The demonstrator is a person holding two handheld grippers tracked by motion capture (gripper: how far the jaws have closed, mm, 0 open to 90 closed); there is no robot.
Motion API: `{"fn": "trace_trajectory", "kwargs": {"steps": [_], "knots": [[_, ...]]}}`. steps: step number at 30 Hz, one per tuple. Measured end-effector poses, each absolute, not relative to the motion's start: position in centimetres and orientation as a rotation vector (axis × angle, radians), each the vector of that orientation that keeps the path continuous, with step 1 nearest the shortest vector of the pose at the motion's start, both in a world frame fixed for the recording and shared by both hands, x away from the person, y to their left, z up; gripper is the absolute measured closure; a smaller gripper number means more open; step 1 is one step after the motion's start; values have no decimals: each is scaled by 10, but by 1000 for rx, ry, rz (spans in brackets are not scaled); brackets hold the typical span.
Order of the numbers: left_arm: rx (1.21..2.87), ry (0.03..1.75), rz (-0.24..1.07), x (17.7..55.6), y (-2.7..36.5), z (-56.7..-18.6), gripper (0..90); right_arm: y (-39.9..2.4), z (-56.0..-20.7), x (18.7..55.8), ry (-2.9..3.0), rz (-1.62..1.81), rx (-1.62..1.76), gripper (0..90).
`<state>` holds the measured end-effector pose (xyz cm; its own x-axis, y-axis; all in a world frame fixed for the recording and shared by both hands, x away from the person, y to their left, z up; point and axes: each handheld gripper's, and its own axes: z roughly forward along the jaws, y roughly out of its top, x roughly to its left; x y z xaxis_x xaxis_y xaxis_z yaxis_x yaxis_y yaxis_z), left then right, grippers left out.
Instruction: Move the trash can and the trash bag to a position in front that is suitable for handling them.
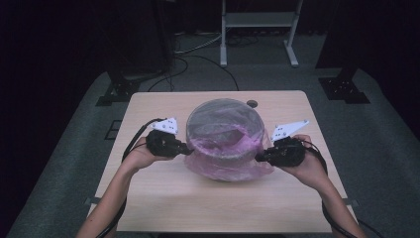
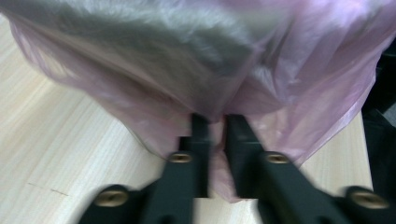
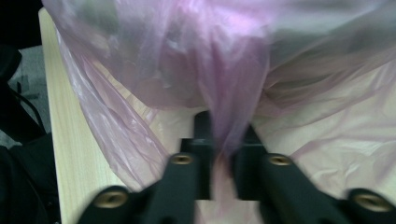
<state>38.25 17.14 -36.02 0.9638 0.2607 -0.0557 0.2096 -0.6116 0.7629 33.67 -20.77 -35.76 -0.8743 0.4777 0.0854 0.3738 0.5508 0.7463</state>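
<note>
A grey round bin [image 1: 224, 124] stands in the middle of the wooden table [image 1: 163, 198], with a thin pink plastic bag [image 1: 233, 163] draped around its lower part. My left gripper [image 1: 187, 148] is at the bin's left side, shut on a fold of the pink bag [image 2: 215, 112]. My right gripper [image 1: 258, 157] is at the bin's right side, shut on a bunched strip of the pink bag [image 3: 229, 126]. The grey bin [image 2: 154, 46] shows through the film close ahead in the left gripper view.
A small dark hole [image 1: 252, 103] sits in the table near its far edge. Behind the table stand a white frame [image 1: 257, 29] and dark stands [image 1: 119, 89] on the grey floor, with cables [image 1: 198, 59] between them.
</note>
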Motion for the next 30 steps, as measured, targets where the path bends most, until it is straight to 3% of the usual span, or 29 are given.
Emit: {"fn": "trace_trajectory", "kwargs": {"steps": [16, 17, 19, 23, 30], "knots": [[2288, 376, 84, 379, 179, -384, 885, -213, -380, 338, 2679, 1167, 790, 900], [2286, 379, 81, 380, 180, -382, 837, -214, -379, 338, 2689, 1173, 794, 878], [2271, 374, 77, 380, 185, -378, 747, -220, -376, 338, 2688, 1227, 781, 735], [2234, 364, 105, 383, 191, -368, 601, -229, -365, 341, 2640, 1325, 768, 604], [2239, 277, 143, 404, 182, -357, 484, -228, -351, 359, 2622, 1262, 688, 502]]}}
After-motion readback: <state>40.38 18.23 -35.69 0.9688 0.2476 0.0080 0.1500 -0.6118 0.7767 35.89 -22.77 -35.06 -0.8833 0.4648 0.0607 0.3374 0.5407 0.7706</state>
